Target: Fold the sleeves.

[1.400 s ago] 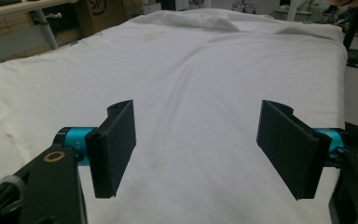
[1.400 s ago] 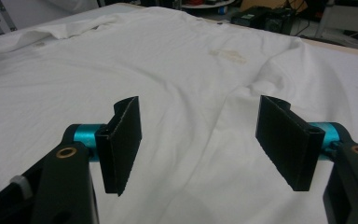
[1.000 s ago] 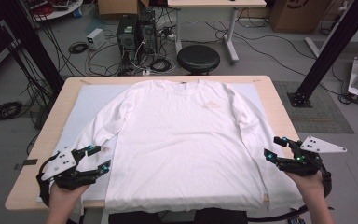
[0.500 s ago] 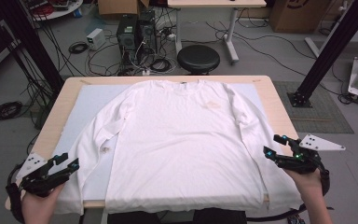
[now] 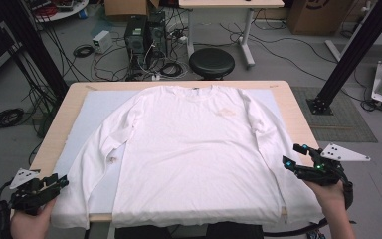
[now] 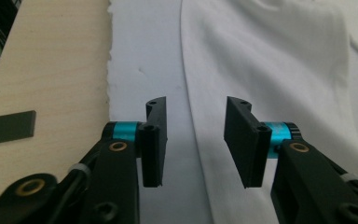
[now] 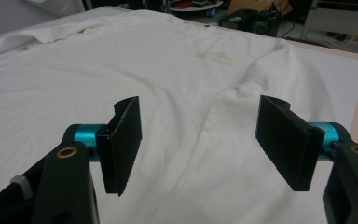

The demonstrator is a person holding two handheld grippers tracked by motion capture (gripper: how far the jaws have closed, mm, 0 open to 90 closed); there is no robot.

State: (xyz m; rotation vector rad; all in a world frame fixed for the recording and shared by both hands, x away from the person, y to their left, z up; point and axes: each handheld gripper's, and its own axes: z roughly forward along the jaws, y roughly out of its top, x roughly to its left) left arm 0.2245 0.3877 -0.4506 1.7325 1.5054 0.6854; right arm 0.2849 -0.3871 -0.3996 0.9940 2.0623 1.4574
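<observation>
A white long-sleeved shirt (image 5: 189, 149) lies spread flat, front up, on a pale mat (image 5: 87, 119) on the wooden table (image 5: 283, 89). My left gripper (image 5: 61, 182) sits at the table's front left corner, pointing at the cuff end of the left sleeve (image 5: 87, 174). In the left gripper view its jaws (image 6: 193, 140) have just been closing; they stand apart over the sleeve's edge (image 6: 261, 60) and the mat (image 6: 144, 56), pressing on nothing. My right gripper (image 5: 292, 155) hovers open over the right sleeve near its cuff. Its jaws (image 7: 198, 144) stand wide above the cloth (image 7: 177, 70).
A black strip (image 6: 7, 127) lies on bare wood left of the mat. Behind the table are a black stool (image 5: 211, 62), computer towers (image 5: 142, 35) and floor cables. A black frame post (image 5: 348, 55) rises at the right. The shirt's hem reaches the front edge.
My left gripper has moved left and toward the near edge, from above the left sleeve to the table's corner, and its jaws are narrower. The right gripper has kept still.
</observation>
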